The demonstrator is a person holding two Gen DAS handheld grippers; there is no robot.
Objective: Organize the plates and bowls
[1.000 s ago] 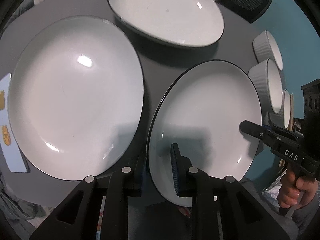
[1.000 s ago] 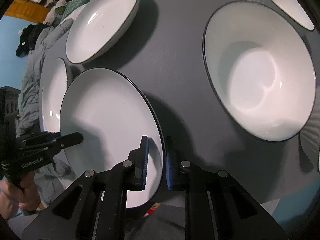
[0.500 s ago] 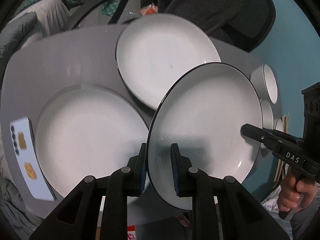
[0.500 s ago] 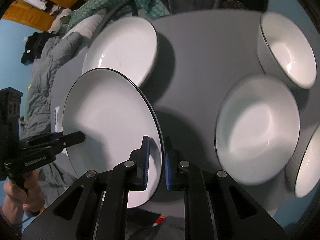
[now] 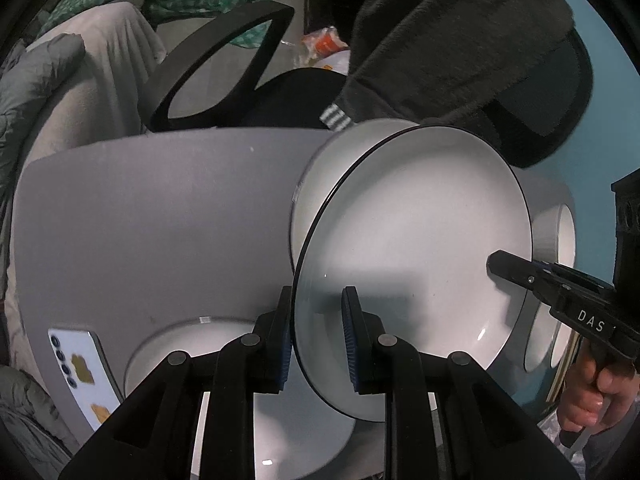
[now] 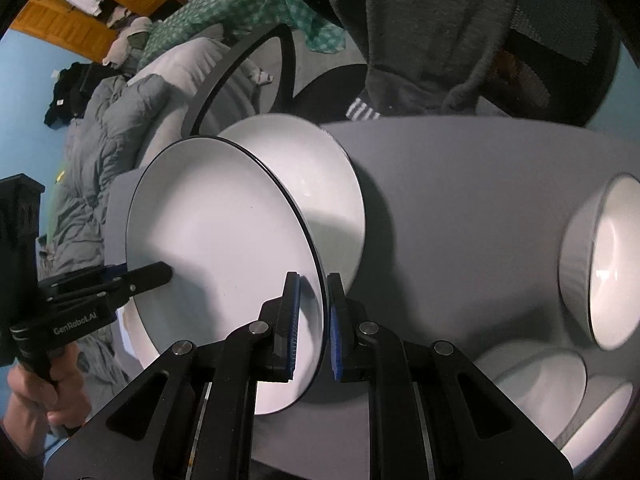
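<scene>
Left tongs (image 5: 316, 336) and right tongs (image 6: 311, 322) both clamped.

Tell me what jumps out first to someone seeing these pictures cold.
A white black-rimmed plate held tilted above the grey table, pinched on opposite edges by the left gripper and right gripper. Another white plate lies just behind it; white bowls cluster at the table's right.

Each camera sits close behind its own tool, looking across the tabletop (image 5: 160, 220). Both see the same lifted plate (image 5: 420, 248) from opposite sides.
</scene>
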